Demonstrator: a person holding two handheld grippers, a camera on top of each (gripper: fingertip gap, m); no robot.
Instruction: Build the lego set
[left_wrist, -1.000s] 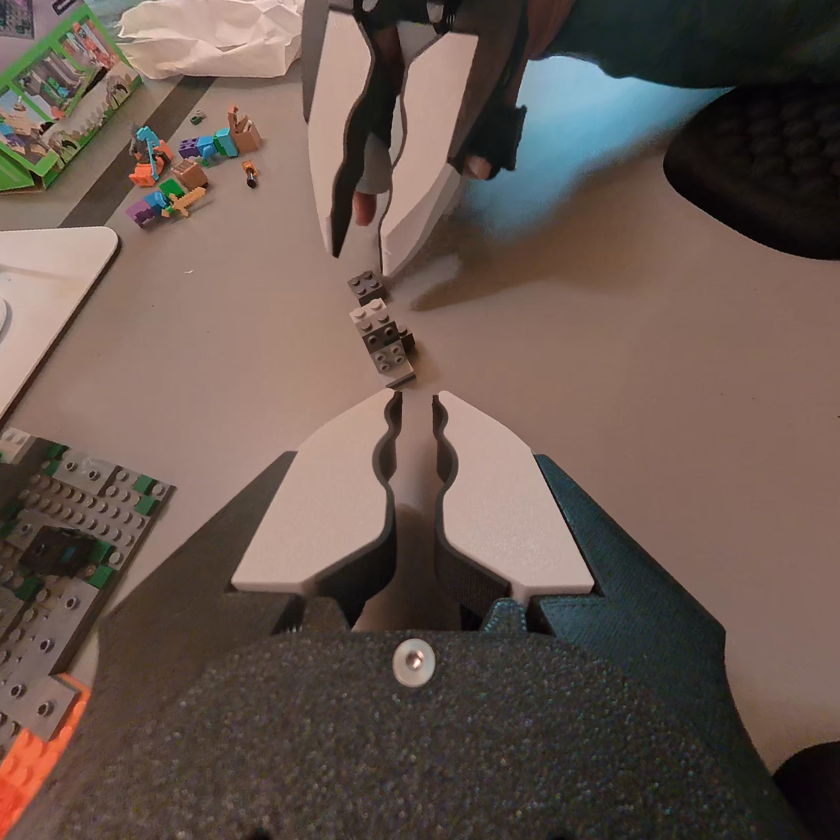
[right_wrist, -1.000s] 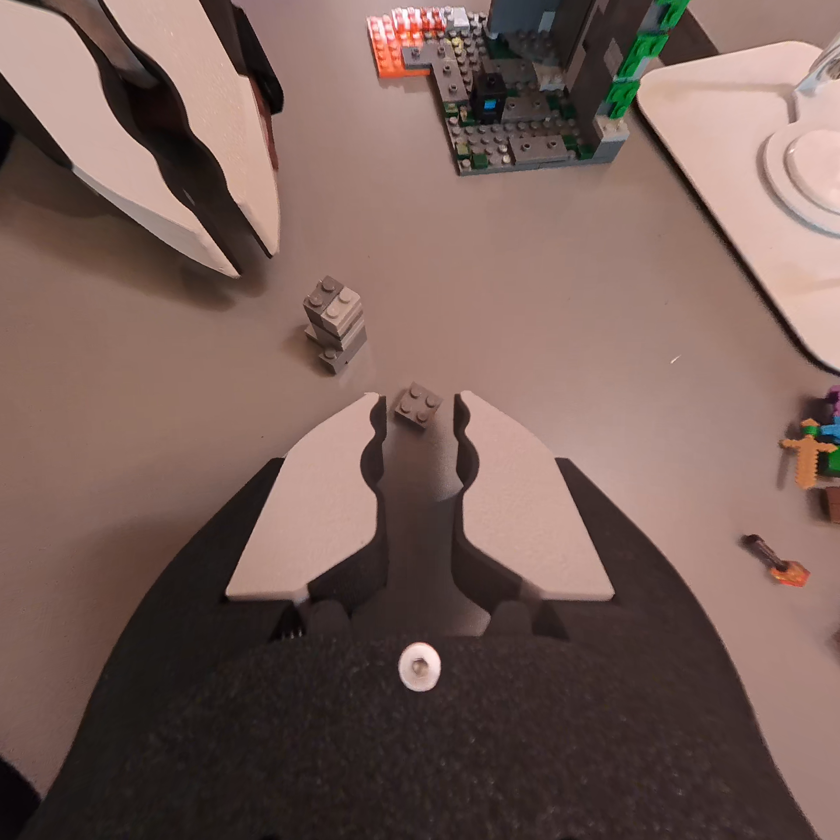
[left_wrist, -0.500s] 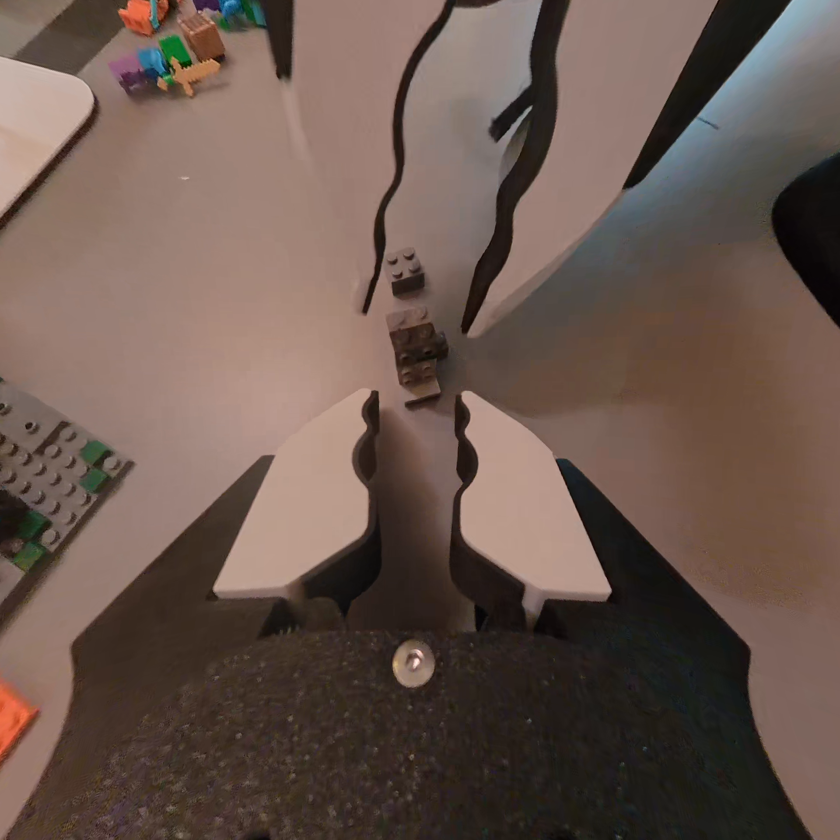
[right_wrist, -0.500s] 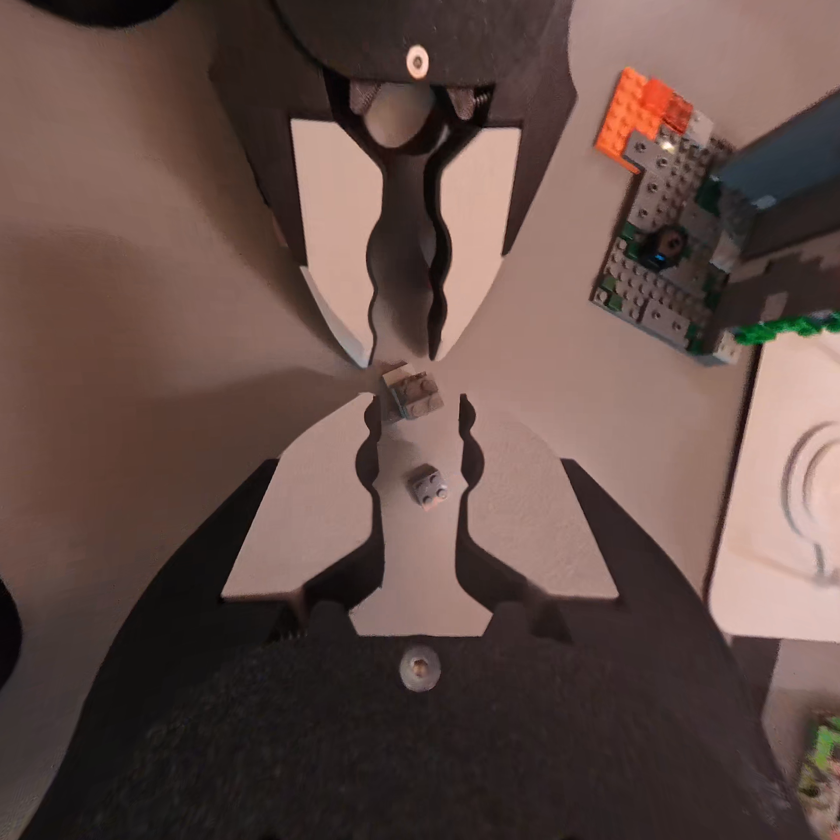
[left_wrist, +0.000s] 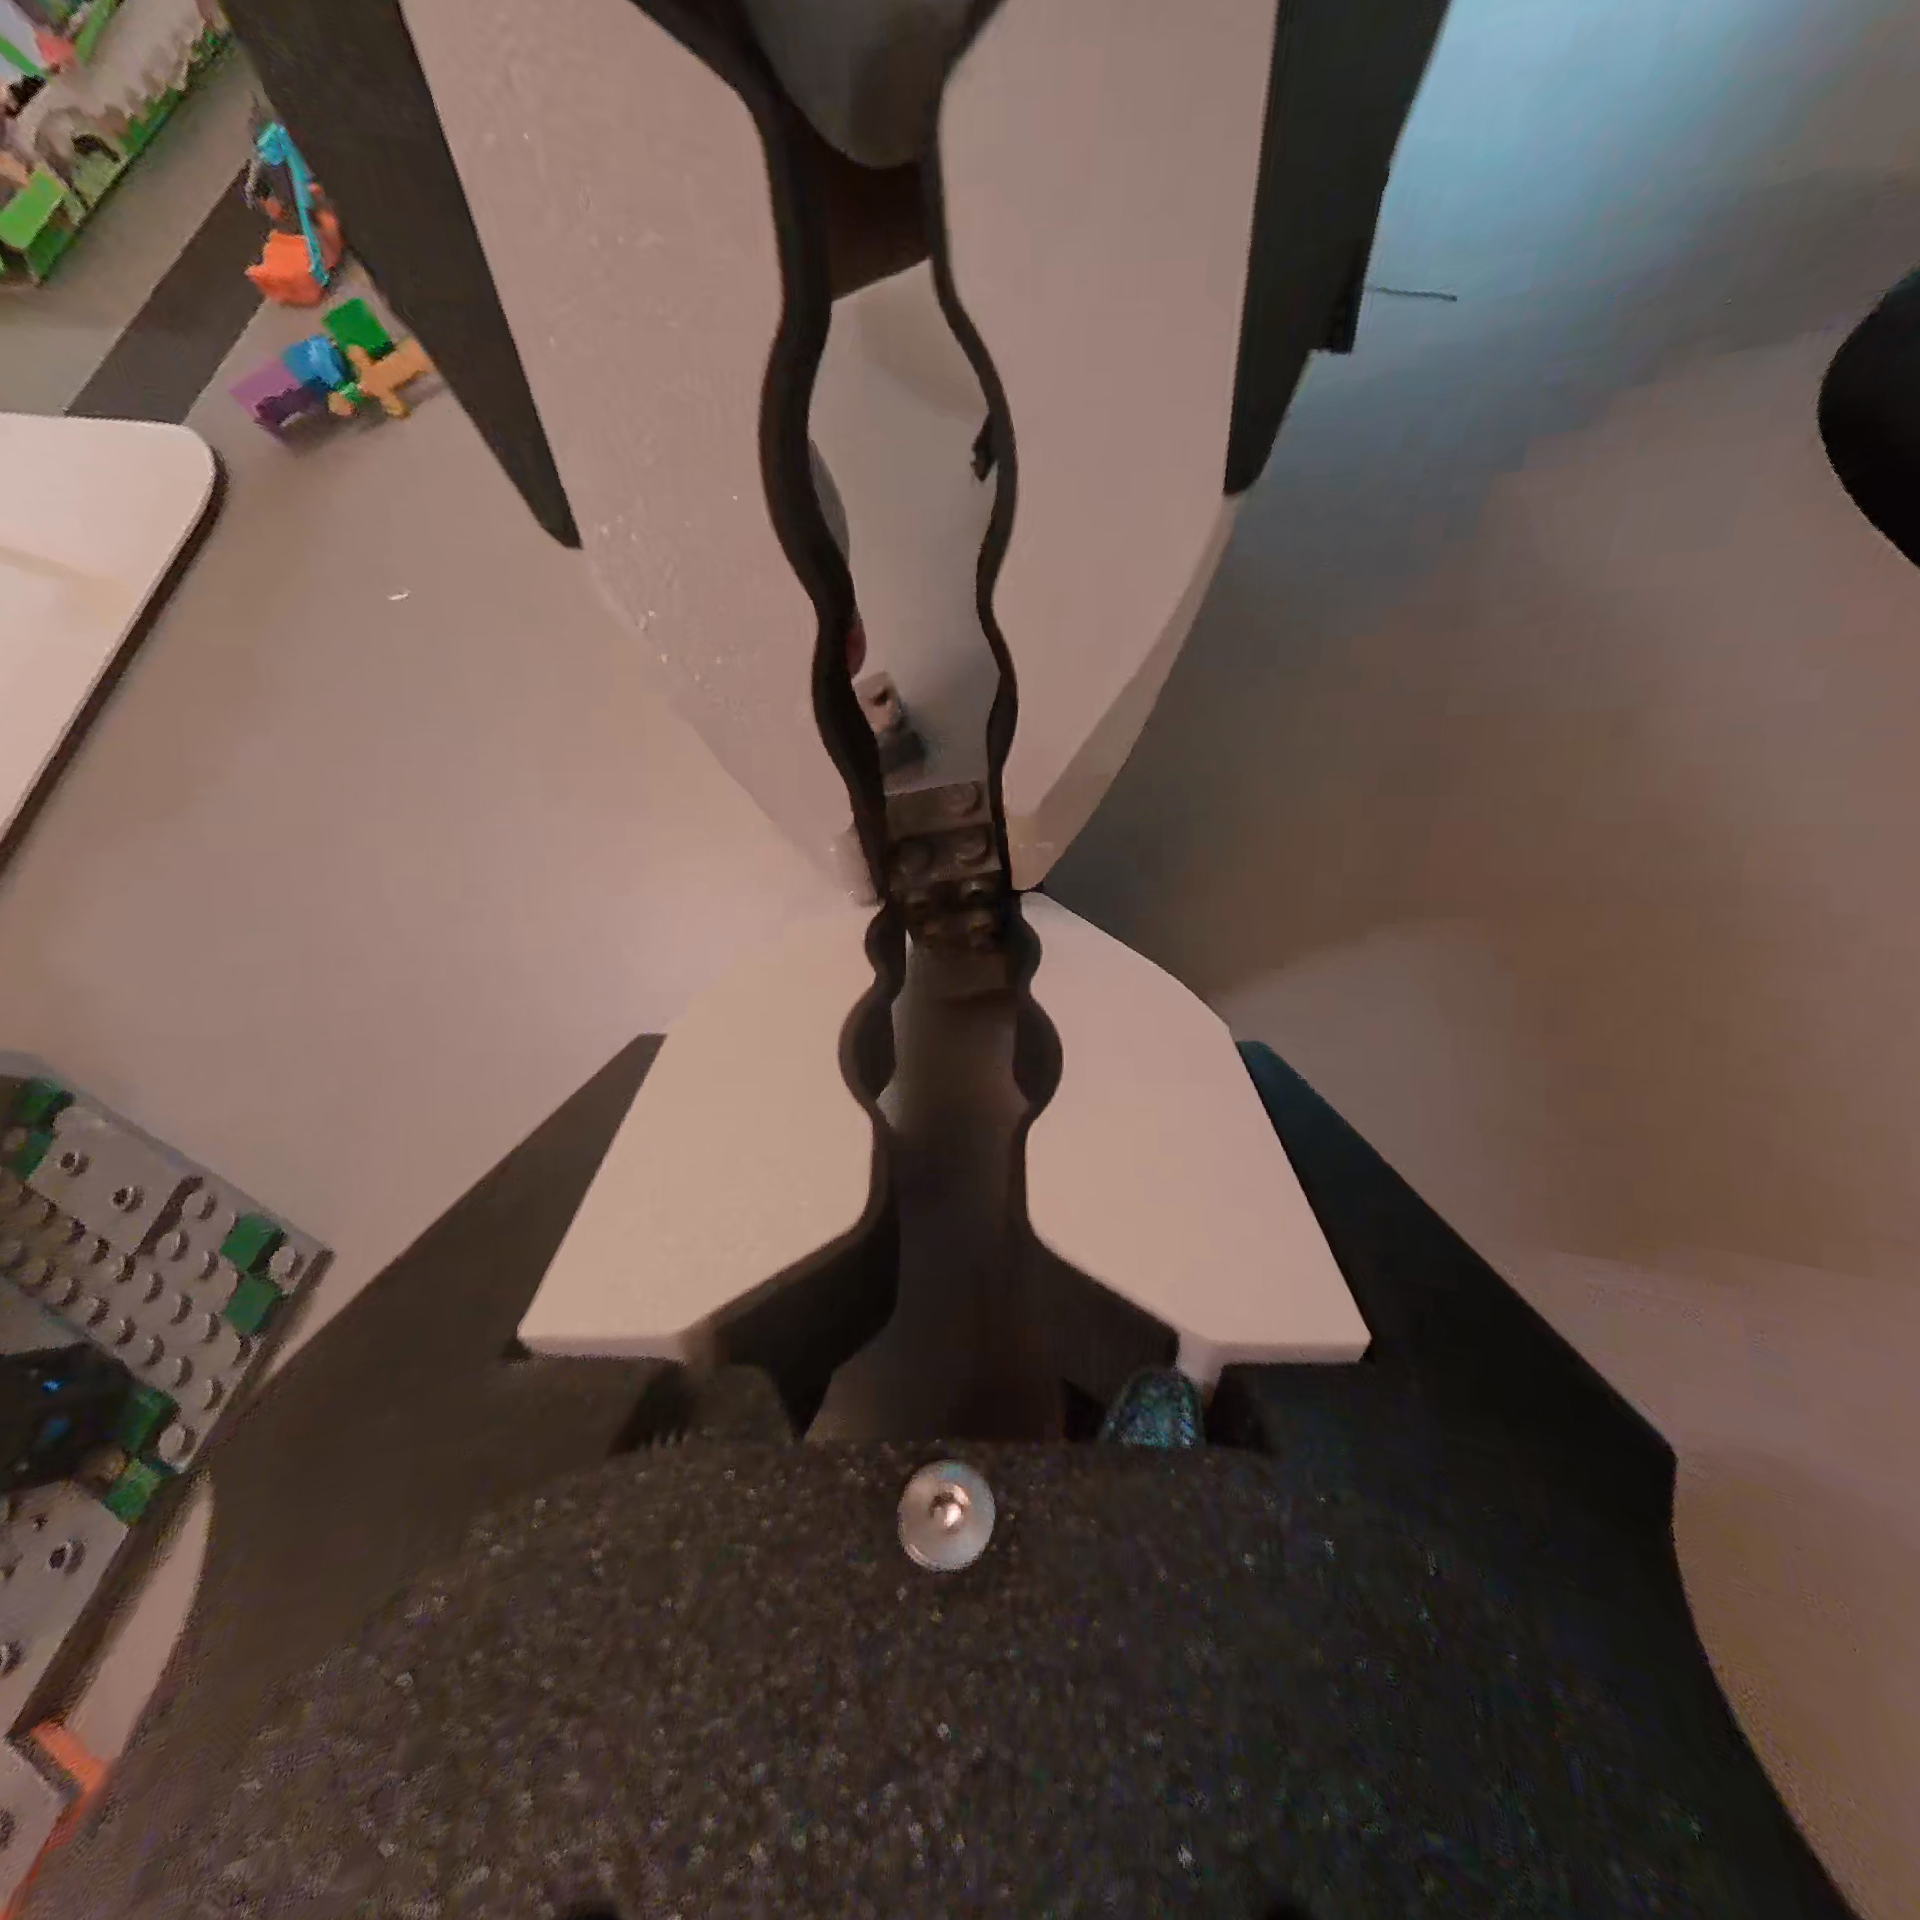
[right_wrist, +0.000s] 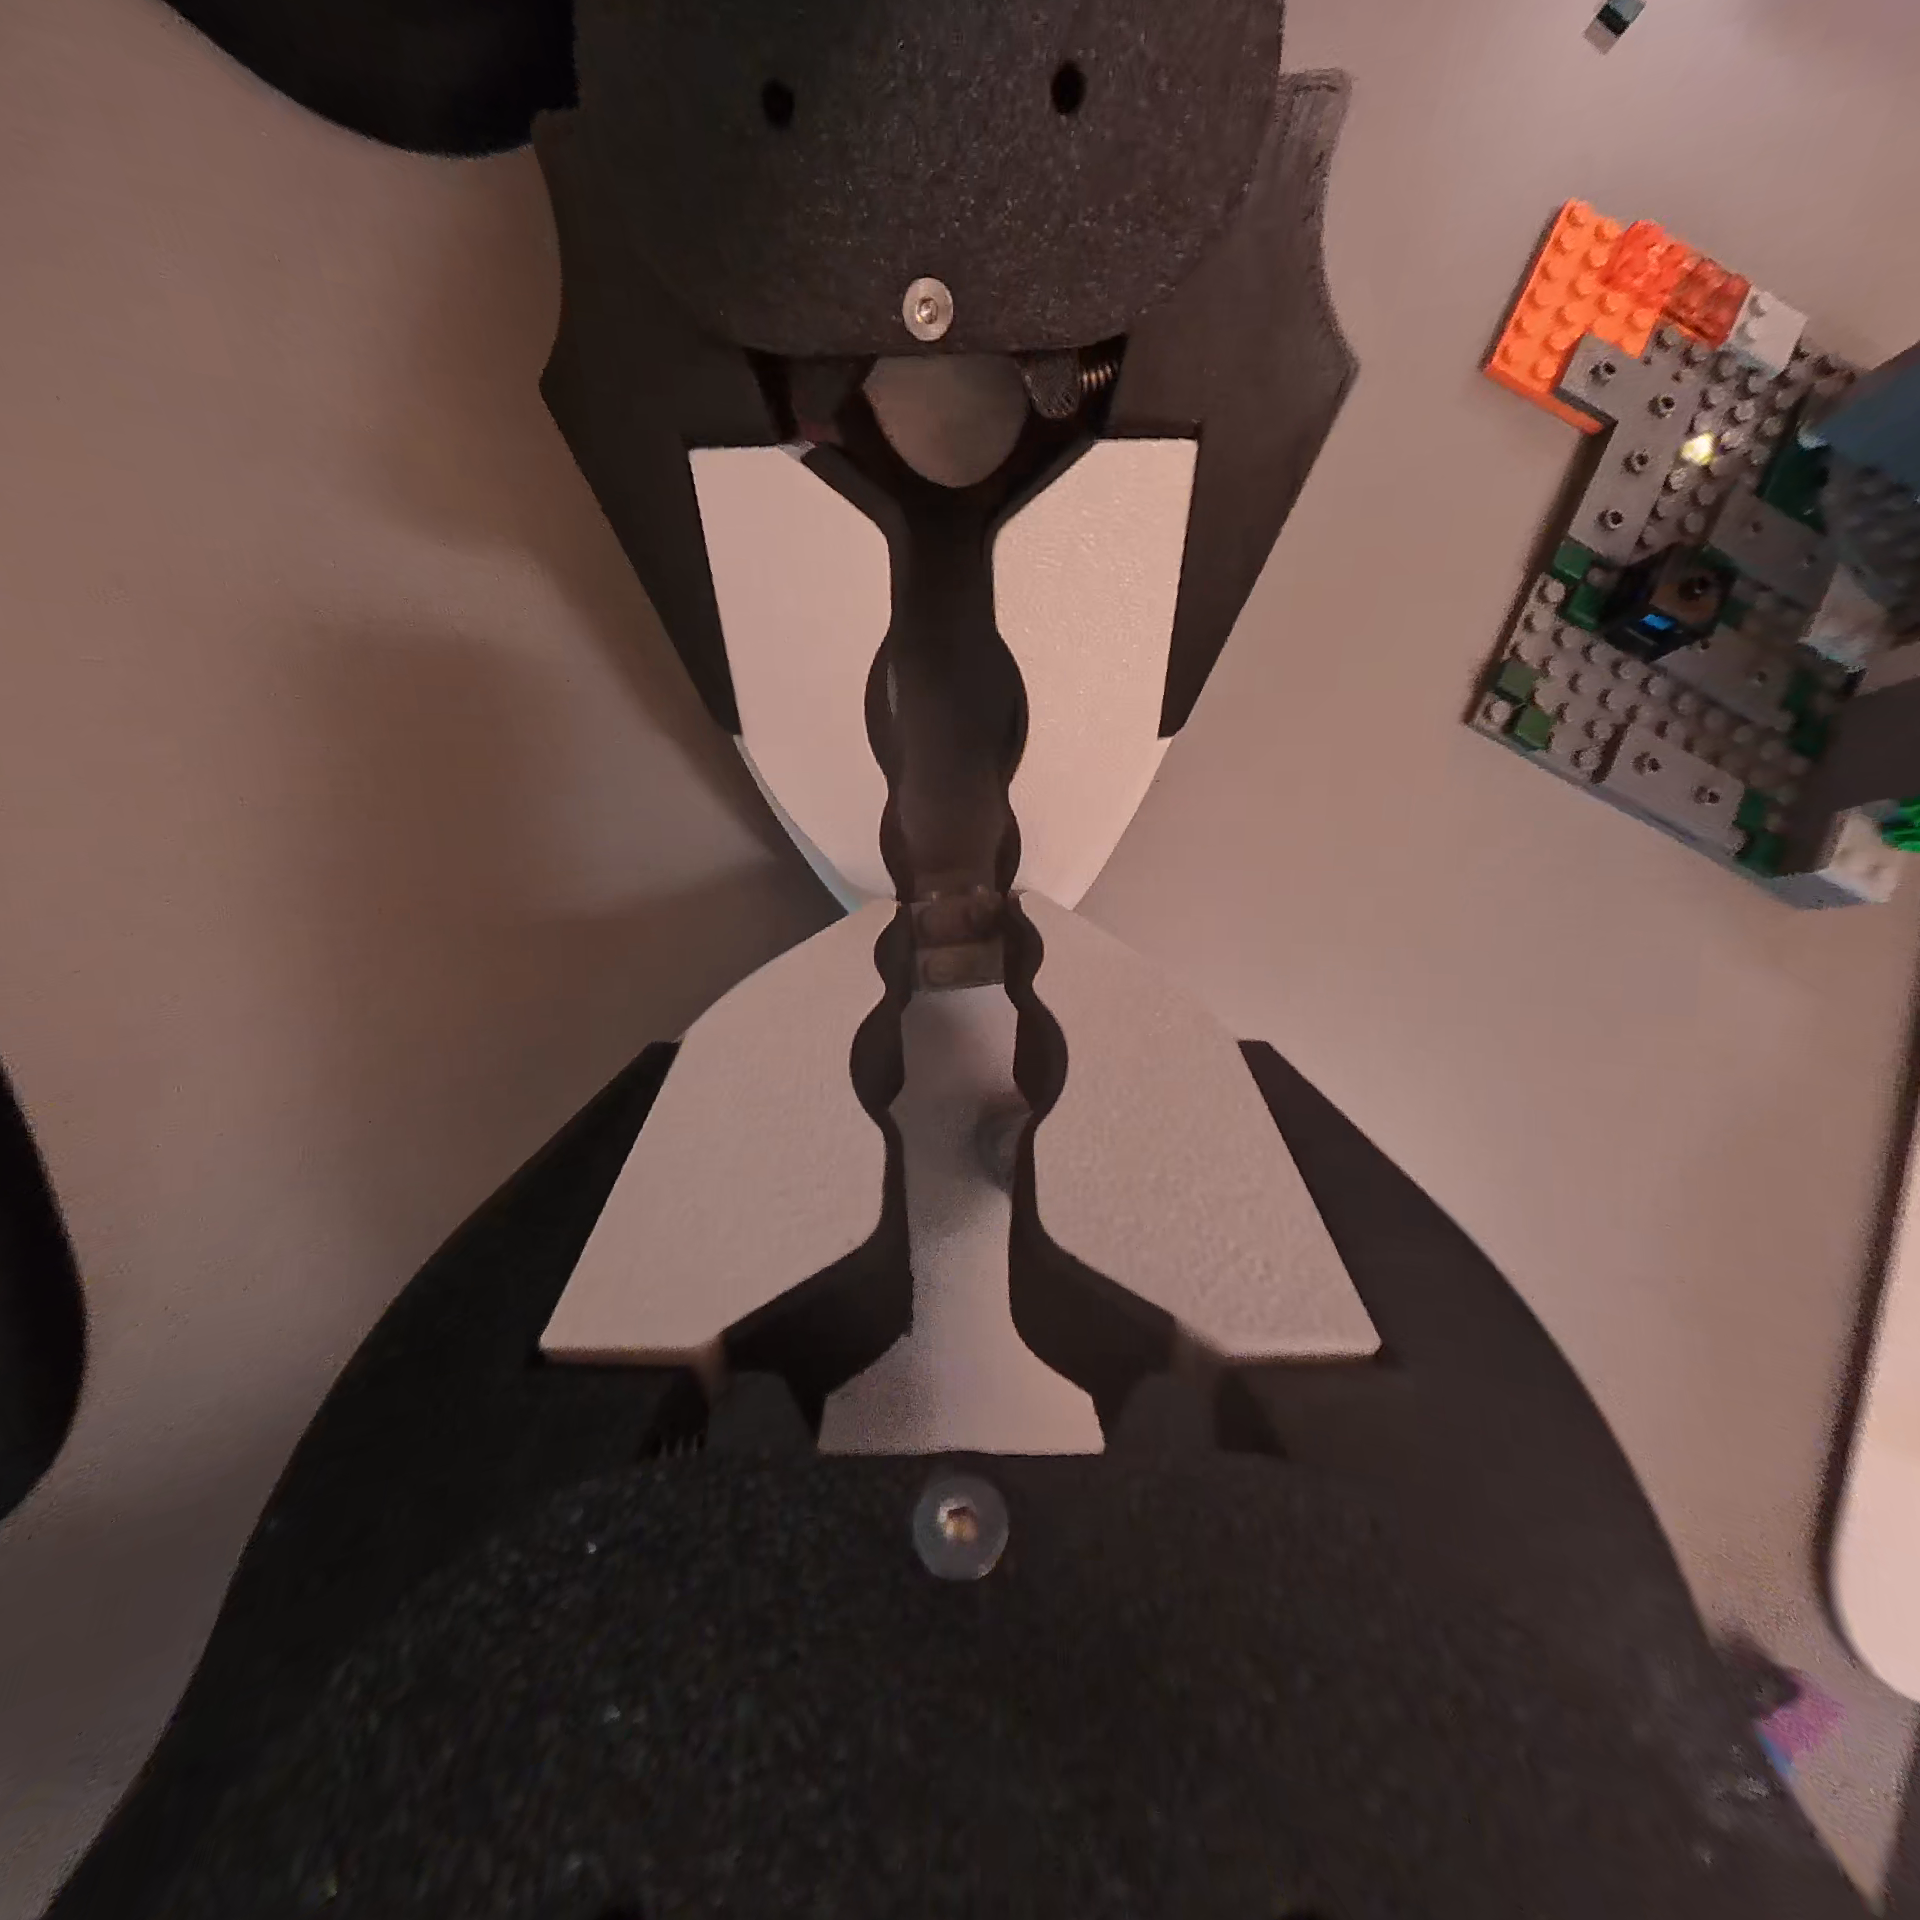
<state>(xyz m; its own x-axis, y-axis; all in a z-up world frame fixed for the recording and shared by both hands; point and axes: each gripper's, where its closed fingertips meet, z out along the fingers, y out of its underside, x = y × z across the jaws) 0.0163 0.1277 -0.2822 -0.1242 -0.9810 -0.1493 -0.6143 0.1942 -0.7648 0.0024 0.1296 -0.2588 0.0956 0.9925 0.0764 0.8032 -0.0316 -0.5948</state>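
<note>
A small stack of grey bricks (left_wrist: 945, 862) sits between the tips of both grippers, which meet nose to nose over the grey table. My left gripper (left_wrist: 951, 925) has its jaws closed to the stack's width on its near end. My right gripper (right_wrist: 958, 935) comes from the opposite side and pinches the other end of the stack (right_wrist: 956, 951). The right gripper also shows in the left wrist view (left_wrist: 935, 873), and the left gripper in the right wrist view (right_wrist: 954, 894). A loose dark grey 2x2 brick (left_wrist: 891, 717) lies between the right gripper's fingers, blurred in the right wrist view (right_wrist: 1003, 1132).
The partly built grey and green baseplate model (right_wrist: 1662, 665), with orange plates (right_wrist: 1558, 301), stands to my right gripper's right and shows low left in the left wrist view (left_wrist: 135, 1268). A white board (left_wrist: 73, 540), loose coloured pieces (left_wrist: 332, 374) and the set's box (left_wrist: 62, 156) lie at the left. Only a small space, under 4 cm, lies between the two pairs of fingers.
Both grippers have moved in toward each other until their tips meet at the grey stack. Their jaws have narrowed onto it. The loose 2x2 brick now lies inside the right gripper's fingers.
</note>
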